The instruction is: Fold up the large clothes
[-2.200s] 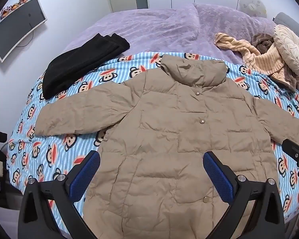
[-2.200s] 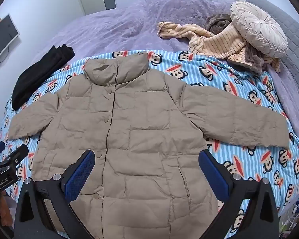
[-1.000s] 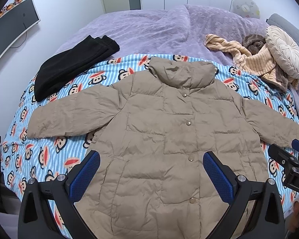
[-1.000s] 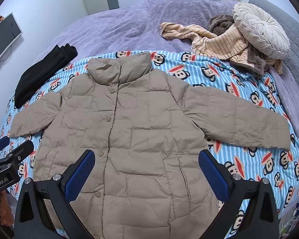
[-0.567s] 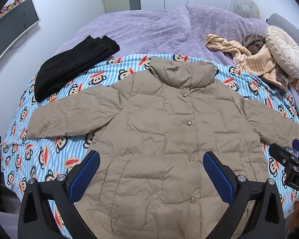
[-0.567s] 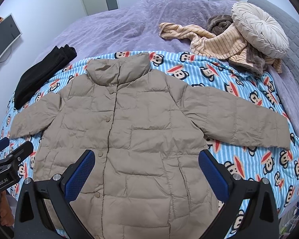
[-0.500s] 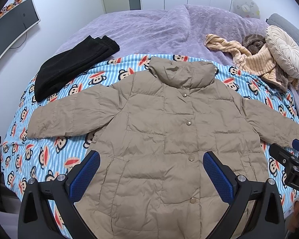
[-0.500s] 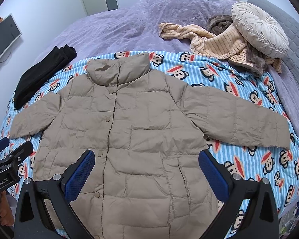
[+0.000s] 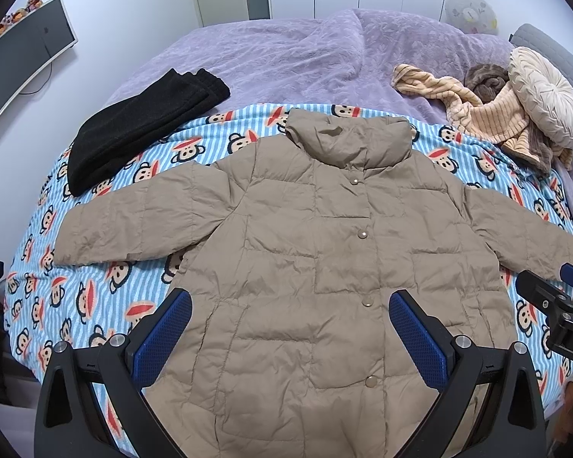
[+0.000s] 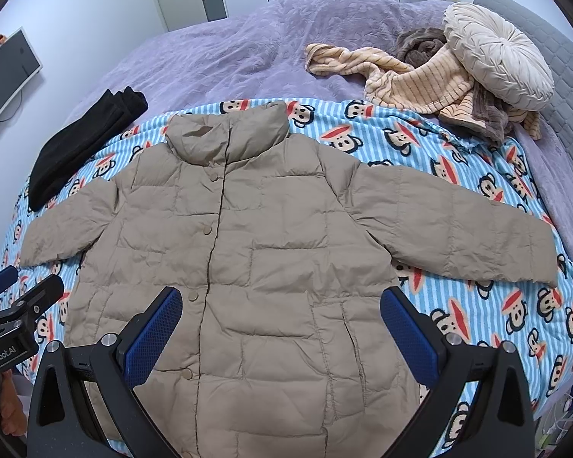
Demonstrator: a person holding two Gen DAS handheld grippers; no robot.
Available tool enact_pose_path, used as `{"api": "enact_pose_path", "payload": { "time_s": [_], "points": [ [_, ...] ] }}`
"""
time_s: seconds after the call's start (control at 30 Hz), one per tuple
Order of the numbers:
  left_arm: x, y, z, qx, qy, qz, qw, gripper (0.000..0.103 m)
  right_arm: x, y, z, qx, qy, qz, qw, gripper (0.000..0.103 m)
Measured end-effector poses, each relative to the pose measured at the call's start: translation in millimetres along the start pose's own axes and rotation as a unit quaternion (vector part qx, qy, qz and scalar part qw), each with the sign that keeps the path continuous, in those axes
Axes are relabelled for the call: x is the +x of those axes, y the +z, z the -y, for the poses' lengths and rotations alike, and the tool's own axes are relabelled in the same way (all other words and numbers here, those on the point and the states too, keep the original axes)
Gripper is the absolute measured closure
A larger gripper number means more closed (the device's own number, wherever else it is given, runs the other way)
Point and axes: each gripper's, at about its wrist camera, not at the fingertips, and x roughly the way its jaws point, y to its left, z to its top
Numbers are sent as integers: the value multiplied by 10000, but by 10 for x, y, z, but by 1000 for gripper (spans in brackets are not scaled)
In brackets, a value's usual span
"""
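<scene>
On the bed's blue-striped monkey-print blanket (image 9: 95,297) a tan quilted puffer jacket (image 9: 317,259) lies flat, sleeves out; left claw (image 9: 290,336) and right claw (image 10: 280,332) hover spread above its hem.

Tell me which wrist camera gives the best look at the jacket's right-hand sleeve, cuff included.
The right wrist view. There the tan jacket's right-hand sleeve lies fully in frame on the monkey-print blanket, cuff edge clear. In the left wrist view that sleeve is squeezed toward the frame edge, and the right gripper crowds the cuff.
</scene>
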Motion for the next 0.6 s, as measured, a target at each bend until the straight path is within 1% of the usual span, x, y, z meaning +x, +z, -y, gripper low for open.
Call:
{"api": "enact_pose_path", "payload": {
  "time_s": [0.6],
  "points": [
    [-5,-49,-42,-60,62,10,10000,0,18,25,-44,-26,3,-2,10000,0]
  ]
}}
